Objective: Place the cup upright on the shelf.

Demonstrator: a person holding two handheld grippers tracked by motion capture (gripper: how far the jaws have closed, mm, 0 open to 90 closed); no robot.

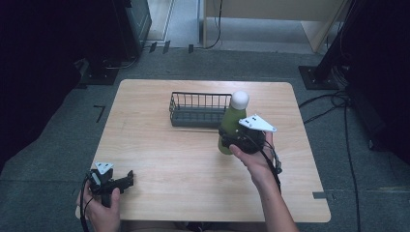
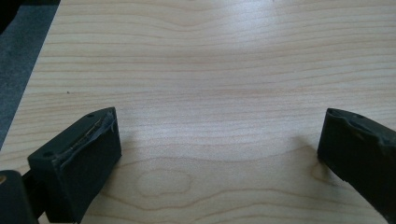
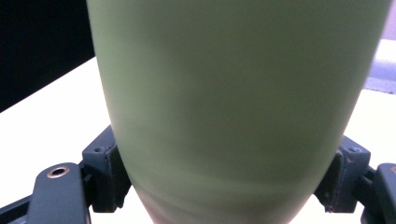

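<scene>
Resting at the near left corner of the table [image 1: 159,159], the left gripper [image 1: 126,179] is doing nothing for the job at this moment. In the left gripper view its jaws are standing wide apart with nothing between them but bare wood, and the person's left hand [image 1: 104,208] is simply keeping it low over the table edge.

Moving right, a dark wire basket [image 1: 199,110] is sitting at the far middle of the table, and nothing can be seen lying in it.

Further right, the right gripper [image 1: 226,136] is gripping a green bottle [image 1: 232,121] with a white cap [image 1: 240,99]. The right gripper view shows its jaws pressing on both sides of the bottle's [image 3: 238,102] lower body, so the hold looks firm. The bottle is upright or nearly so, just to the right of the basket's near right corner; whether its base is touching the table or is slightly lifted cannot be told.

Judging by this layout, the work is probably about putting the bottle into the basket. The grasp is done, so roughly the first half is finished. What is remaining is carrying the bottle left and far over the basket wall, lowering it inside and letting go.
</scene>
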